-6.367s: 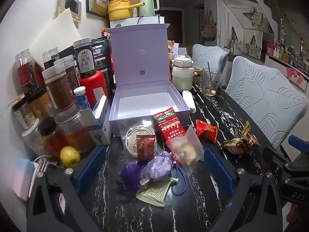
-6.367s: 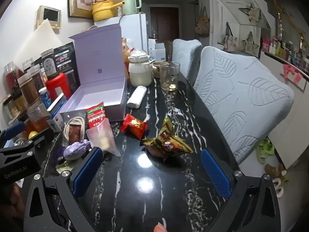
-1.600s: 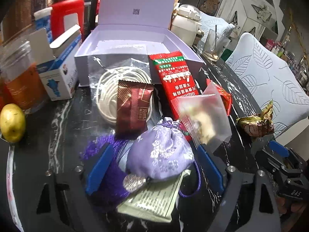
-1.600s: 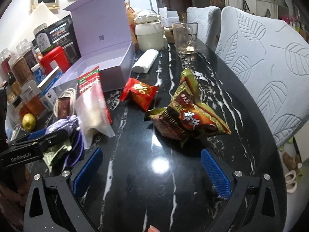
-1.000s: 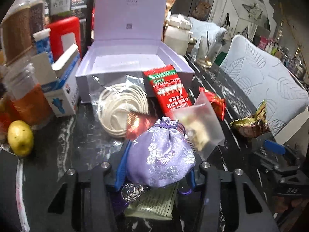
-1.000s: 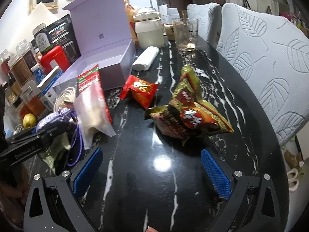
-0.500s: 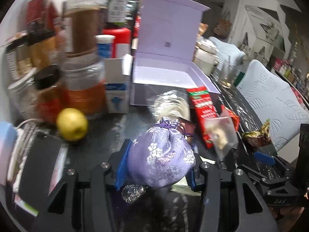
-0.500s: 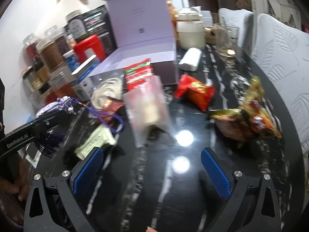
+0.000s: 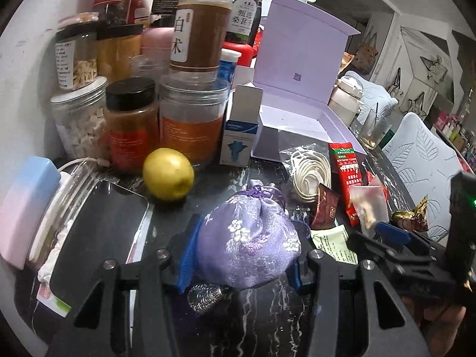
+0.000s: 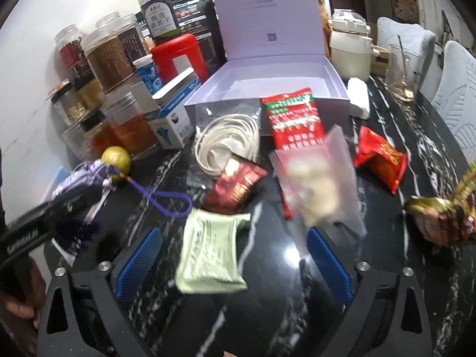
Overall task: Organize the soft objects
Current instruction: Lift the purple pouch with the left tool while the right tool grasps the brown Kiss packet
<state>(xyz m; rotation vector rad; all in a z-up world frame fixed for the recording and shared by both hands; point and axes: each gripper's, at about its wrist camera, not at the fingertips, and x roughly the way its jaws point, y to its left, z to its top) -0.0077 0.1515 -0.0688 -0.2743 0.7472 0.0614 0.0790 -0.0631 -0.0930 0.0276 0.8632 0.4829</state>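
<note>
My left gripper [image 9: 241,255] is shut on a lilac embroidered pouch [image 9: 247,244] and holds it above the black marble table [image 9: 226,178], near the lemon. Its purple cord and tassel hang below. In the right wrist view the pouch [image 10: 80,175] and left gripper [image 10: 68,199] sit at the far left. My right gripper [image 10: 232,264] hovers over a pale green packet [image 10: 211,253]. Its jaws are closing, with the packet between the blue pads [image 10: 136,264] but untouched. The open lavender box [image 10: 267,89] stands behind.
Loose on the table lie a bagged white cord [image 10: 229,139], red packet [image 10: 293,119], dark red sachet [image 10: 238,187], clear bag [image 10: 318,184], red snack [image 10: 380,157] and gold wrapper [image 10: 446,217]. Jars [image 9: 190,44], a lemon [image 9: 168,174] and phone [image 9: 101,232] crowd the left.
The left gripper closed on the pouch, lifted it and carried it left towards the jars. The right gripper swung left from the gold wrapper to the green packet.
</note>
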